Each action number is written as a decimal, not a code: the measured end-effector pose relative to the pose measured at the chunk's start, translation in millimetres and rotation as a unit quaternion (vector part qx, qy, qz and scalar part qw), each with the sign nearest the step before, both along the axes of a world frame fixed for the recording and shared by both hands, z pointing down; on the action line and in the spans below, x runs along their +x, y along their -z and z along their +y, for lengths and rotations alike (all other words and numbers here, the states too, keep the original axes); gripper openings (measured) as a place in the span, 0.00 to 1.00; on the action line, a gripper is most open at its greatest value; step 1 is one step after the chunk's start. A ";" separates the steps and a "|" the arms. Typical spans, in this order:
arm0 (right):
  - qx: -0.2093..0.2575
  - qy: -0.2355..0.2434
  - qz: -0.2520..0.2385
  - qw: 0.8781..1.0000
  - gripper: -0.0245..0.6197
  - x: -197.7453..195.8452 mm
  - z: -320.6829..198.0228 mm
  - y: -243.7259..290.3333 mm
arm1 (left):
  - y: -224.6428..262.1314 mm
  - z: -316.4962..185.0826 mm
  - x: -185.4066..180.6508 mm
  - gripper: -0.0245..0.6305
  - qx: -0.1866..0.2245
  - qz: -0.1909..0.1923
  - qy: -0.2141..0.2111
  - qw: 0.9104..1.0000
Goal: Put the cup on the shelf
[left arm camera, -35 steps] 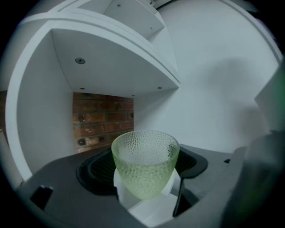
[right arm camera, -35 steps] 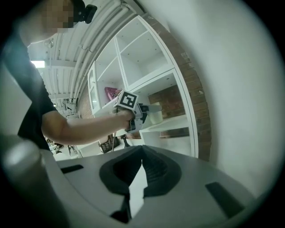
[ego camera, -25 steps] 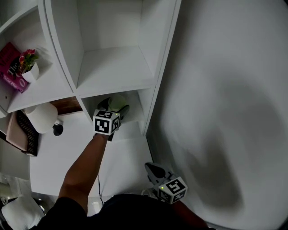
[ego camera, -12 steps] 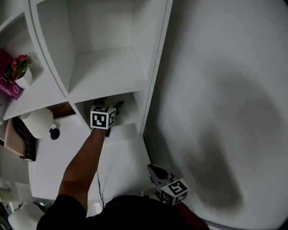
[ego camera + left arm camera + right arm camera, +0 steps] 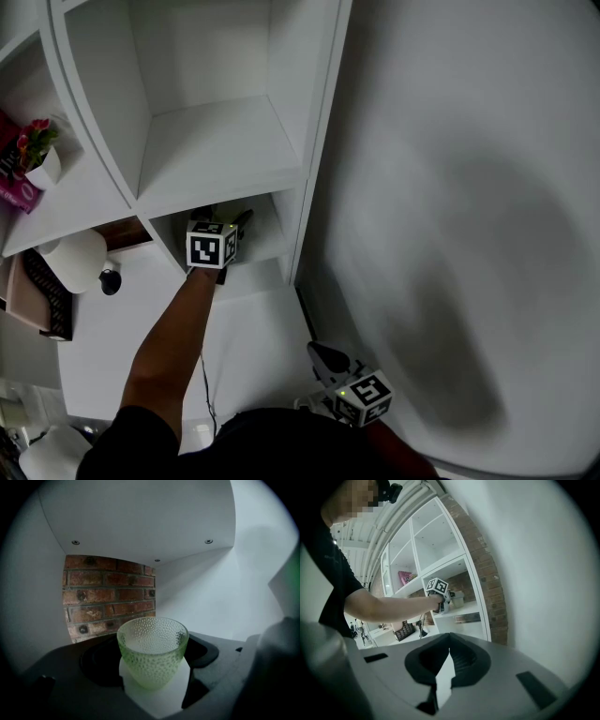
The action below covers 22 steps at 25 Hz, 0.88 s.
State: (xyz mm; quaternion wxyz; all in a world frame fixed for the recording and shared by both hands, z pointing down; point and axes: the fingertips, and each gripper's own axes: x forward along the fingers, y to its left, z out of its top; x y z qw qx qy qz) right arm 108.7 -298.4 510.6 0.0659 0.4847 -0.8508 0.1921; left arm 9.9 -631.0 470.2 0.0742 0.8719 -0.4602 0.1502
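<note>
Far left on my head view, a pink box (image 5: 11,176) and a small potted flower (image 5: 39,159) sit on a side ledge of the white shelf (image 5: 216,141). Below them a white rounded object (image 5: 80,258) and a dark woven item (image 5: 45,298) lie at the edge of the white worktop (image 5: 122,347).

Moving right, my left arm (image 5: 173,347) reaches across the worktop into the shelf's low compartment, and the left tool (image 5: 232,225) is inside the opening, its marker cube facing up at me. In the left gripper view, the jaws are closed against the sides of the cup (image 5: 151,653), a pale green dimpled glass that stands upright with its mouth up. The compartment's white floor shows under it, though I cannot tell whether the base touches. Behind the cup is a patch of brick wall (image 5: 110,595), with the compartment's white panels overhead and to the right.

Further right and lower, the right tool (image 5: 325,357) hangs close to my body, well apart from the shelf. Its jaws are drawn nearly together, leaving only a thin sliver between them, and they grip nothing. A plain white wall (image 5: 469,234) fills the right side.
</note>
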 end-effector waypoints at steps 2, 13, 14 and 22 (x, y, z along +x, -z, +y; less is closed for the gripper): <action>0.000 0.002 0.002 1.000 0.05 -1.9 0.6 0.1 | 0.5 0.8 0.5 0.63 0.001 -0.002 -0.003 1.000; 0.005 0.012 -0.002 1.000 0.05 -10.6 5.4 4.9 | 8.1 23.3 -10.9 0.65 -0.006 0.012 0.006 1.000; 0.006 0.014 -0.003 1.000 0.05 -12.6 6.6 5.0 | 8.3 26.1 -12.0 0.65 -0.007 0.011 0.005 1.000; 0.016 0.027 -0.006 0.999 0.05 -22.2 16.5 8.3 | 12.8 56.2 -17.4 0.65 -0.002 0.007 0.005 1.000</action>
